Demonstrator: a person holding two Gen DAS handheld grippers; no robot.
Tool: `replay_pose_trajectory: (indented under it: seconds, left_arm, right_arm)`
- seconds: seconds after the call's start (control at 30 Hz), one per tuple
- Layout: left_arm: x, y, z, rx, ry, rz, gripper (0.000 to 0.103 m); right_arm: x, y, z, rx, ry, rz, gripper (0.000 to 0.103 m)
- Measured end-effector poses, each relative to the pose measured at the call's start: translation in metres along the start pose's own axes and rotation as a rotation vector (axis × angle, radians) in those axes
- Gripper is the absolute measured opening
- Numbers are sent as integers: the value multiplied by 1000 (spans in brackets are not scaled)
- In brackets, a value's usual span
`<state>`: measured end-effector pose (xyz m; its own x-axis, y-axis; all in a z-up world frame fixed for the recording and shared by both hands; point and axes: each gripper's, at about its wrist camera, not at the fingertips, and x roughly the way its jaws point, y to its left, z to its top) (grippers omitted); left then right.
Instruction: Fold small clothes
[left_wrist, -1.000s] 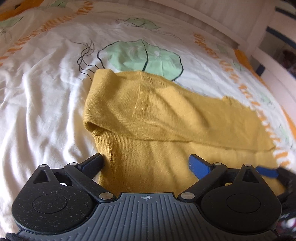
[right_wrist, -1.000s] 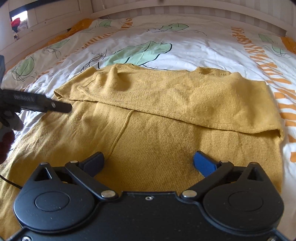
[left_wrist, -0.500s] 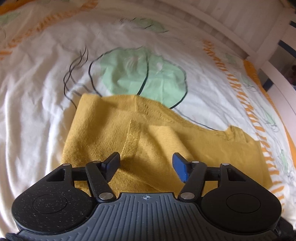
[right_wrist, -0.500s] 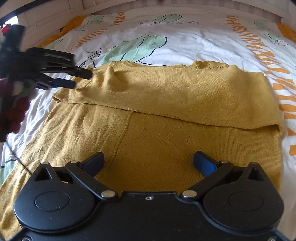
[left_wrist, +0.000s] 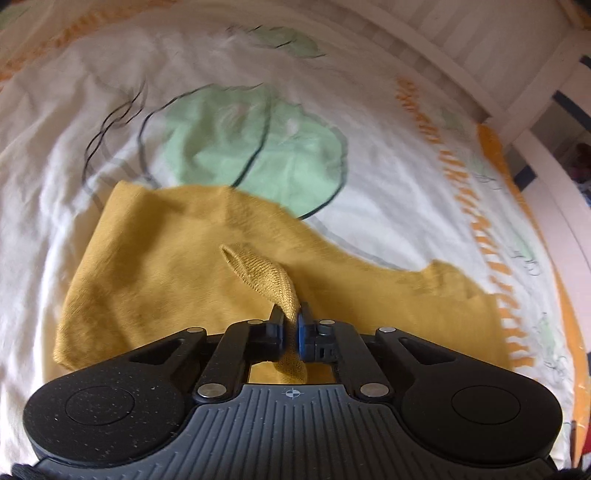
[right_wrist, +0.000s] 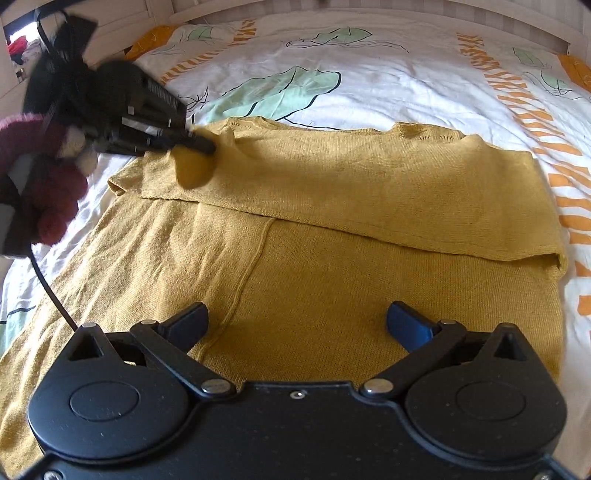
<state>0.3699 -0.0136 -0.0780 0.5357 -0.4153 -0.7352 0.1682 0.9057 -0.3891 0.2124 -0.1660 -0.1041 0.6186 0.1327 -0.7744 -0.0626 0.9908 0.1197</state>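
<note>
1. Mustard-yellow knit, a small sweater (right_wrist: 332, 229), lay flat on the bed (right_wrist: 388, 85), its far part already doubled over toward the near hem so that a folded edge ran across the middle.
2. At the left end of that doubled layer, the left hand-held gripper (left_wrist: 291, 325) was clamped shut on a raised pinch of the knit (a ribbed tuft stood up between its pads in the left wrist view). From the right wrist view the same left gripper (right_wrist: 199, 146) sat at the sweater's far-left corner, gripped by a hand in a fuzzy maroon sleeve (right_wrist: 40, 177).
3. Further right, the right hand-held gripper (right_wrist: 297, 325) hung over the near, single layer with its fingers spread wide, holding nothing.
4. Judged from this, the step in hand was a sideways fold of the left portion. Next, the pinched corner would need lifting and carrying across toward the right edge, while the right gripper either pinned the cloth or took the near-left corner so both layers travelled together.
</note>
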Motion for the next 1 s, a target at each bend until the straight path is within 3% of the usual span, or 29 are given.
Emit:
replay_pose_trajectory:
  seconds: [0.27, 0.47, 0.67, 0.83, 1.0]
  left_arm:
    - [-64, -96, 28, 131, -136, -195, 6]
    - [-100, -171, 58, 215, -183, -336, 6]
    - [-116, -220, 66, 303, -211, -384, 6]
    - [-115, -233, 65, 323, -202, -404, 6]
    - [-122, -221, 66, 312, -201, -398, 6]
  right_arm:
    - [-5, 2, 0, -6, -25, 14, 102]
    - [-25, -6, 5, 39, -177, 79, 97]
    - [-33, -22, 18, 91, -368, 121, 96]
    - [-16, -34, 35, 94, -396, 119, 96]
    - [9, -67, 44, 178, -329, -25, 94]
